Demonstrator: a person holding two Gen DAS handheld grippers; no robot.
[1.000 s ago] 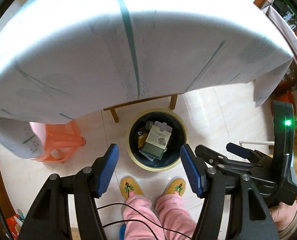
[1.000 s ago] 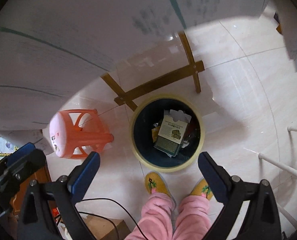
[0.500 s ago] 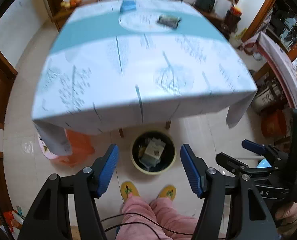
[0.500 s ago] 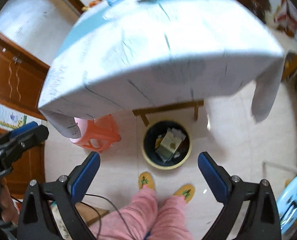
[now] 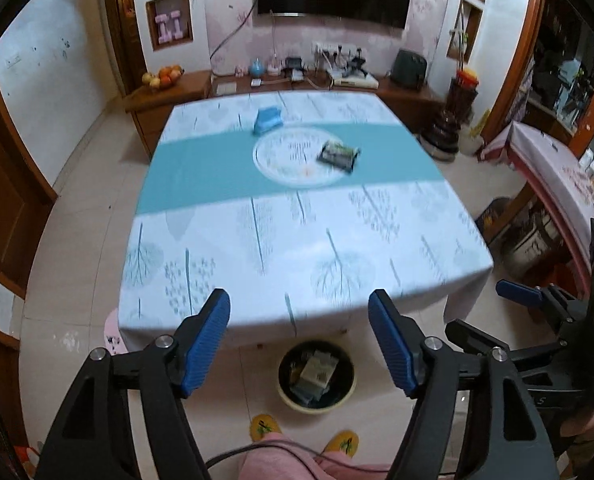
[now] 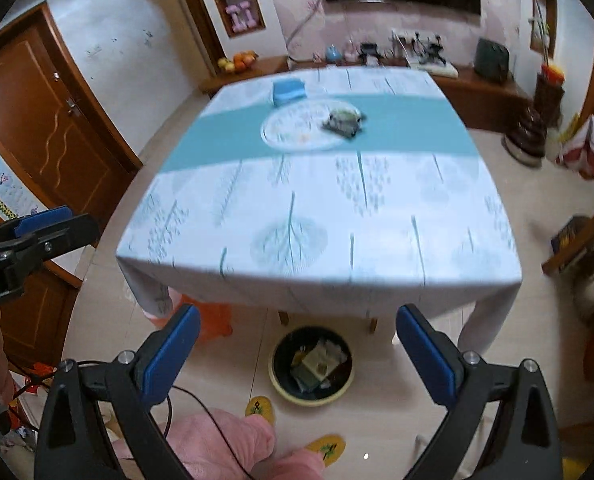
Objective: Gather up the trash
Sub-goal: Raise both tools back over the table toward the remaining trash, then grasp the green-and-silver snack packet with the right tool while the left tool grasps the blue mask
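On the far left of the desk (image 5: 305, 236) lies a blue packet (image 5: 267, 119), just off the edge of the round white patch in the cloth's teal band. To its right, on that patch, rests a dark wrapper (image 5: 338, 155) — blurred, so its print cannot be read. Near the viewer, the left gripper (image 5: 299, 338) hangs above the desk's near edge, its blue fingers (image 5: 208, 336) opening with nothing between them. Below, on the floor, stands the trash bin (image 5: 316, 400), holding cartons and papers. The right gripper (image 6: 297, 354) — fingers (image 6: 425, 356) spread wide, empty — frames the same bin beside yellow slippers (image 6: 259, 408).
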